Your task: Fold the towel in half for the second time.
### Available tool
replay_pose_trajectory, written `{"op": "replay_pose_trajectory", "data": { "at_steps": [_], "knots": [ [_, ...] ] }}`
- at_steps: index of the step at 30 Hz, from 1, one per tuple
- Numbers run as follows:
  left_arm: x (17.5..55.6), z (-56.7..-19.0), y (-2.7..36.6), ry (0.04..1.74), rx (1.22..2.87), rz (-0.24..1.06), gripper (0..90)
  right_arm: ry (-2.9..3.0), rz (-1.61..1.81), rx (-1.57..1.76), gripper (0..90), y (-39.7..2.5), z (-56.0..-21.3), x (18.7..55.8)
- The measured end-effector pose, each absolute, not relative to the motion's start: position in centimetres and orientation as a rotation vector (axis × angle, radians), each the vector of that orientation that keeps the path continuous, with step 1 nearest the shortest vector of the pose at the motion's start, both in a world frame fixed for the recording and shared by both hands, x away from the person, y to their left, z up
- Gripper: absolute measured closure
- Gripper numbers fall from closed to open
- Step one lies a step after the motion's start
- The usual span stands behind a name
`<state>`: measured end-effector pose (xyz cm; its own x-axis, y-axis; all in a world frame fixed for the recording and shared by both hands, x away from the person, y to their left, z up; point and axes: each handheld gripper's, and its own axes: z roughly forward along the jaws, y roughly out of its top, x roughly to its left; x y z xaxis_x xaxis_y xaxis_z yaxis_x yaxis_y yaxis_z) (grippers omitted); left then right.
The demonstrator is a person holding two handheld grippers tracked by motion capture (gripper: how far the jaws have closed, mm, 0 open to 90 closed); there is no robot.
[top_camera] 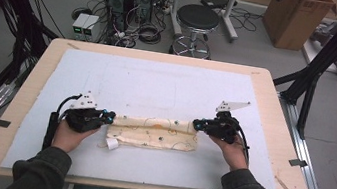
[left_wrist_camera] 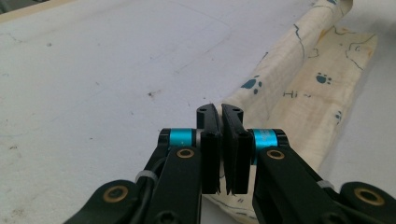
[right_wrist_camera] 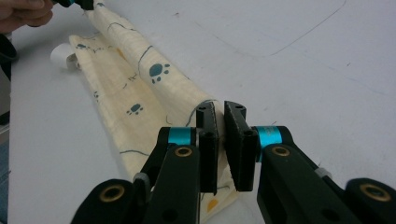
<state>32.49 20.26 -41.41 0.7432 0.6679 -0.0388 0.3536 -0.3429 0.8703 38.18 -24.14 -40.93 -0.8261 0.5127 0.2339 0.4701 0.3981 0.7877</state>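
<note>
A long folded cream cloth with blue paw prints (top_camera: 155, 132) lies low in the middle of the frame on the tabletop (top_camera: 157, 88). The left hand-held gripper (top_camera: 108, 116) pinches its left end. The right hand-held gripper (top_camera: 197, 124) pinches its right end.

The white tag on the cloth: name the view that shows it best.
The high view: the white tag lies unobstructed at the folded cloth's near left corner. The right gripper view shows it small and far off; the left gripper view shows cloth, and I can make out no tag there.
</note>
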Motion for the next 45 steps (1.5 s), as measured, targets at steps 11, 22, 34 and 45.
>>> {"op": "replay_pose_trajectory", "data": {
  "at_steps": [11,22,34,45],
  "knots": [
    [31.8,-41.2,19.9,0.737,2.001,0.425,85.6,2.601,1.425,0.902,83.9,-24.3,-41.6,37.3],
    [31.0,-41.6,19.9,0.745,1.99,0.413,85.6,2.604,1.427,0.892,83.8,-24.5,-41.8,36.7],
    [30.1,-42.3,19.9,0.741,2.012,0.402,85.4,2.623,1.413,0.866,83.1,-24.5,-42.5,35.9],
    [29.2,-43.0,19.8,0.722,2.056,0.381,84.4,2.647,1.381,0.838,81.2,-24.3,-43.0,35.1]
  ]
}}
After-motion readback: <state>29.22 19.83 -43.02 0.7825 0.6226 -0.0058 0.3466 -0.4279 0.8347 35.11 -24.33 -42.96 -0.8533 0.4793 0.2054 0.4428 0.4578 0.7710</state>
